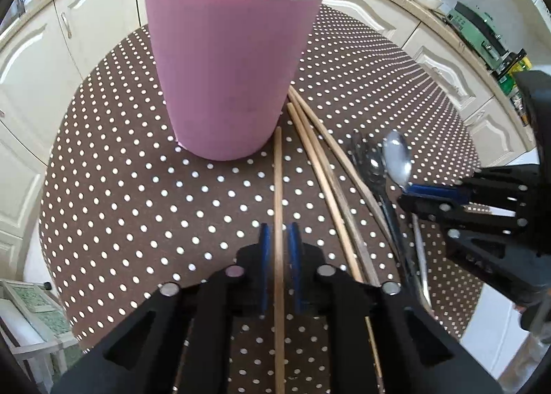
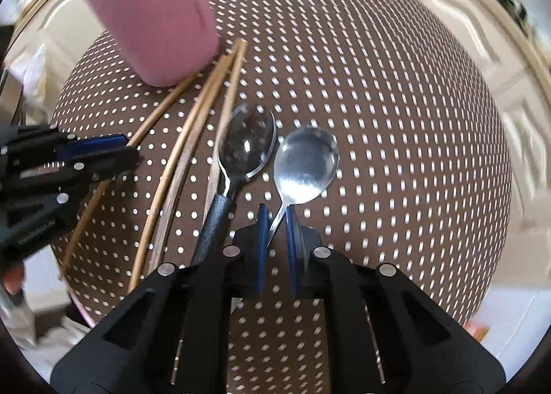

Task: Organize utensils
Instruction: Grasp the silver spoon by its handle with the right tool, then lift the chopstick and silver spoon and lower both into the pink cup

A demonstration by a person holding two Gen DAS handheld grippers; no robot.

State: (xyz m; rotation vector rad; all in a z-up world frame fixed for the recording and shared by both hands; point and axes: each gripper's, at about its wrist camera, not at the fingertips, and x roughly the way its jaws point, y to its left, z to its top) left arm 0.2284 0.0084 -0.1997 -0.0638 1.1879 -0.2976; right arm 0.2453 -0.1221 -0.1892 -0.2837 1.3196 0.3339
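Here, left gripper (image 1: 279,239) around thin wooden chopstick (image 1: 278,187), right gripper (image 2: 275,221) around shiny steel spoon (image 2: 304,163).

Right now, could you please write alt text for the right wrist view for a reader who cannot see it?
The right gripper is closed on the handle of a silver spoon above a brown polka-dot tablecloth. Beside it lie a black-handled spoon and loose chopsticks leading to a pink cup. The left gripper enters from the left, holding one chopstick.
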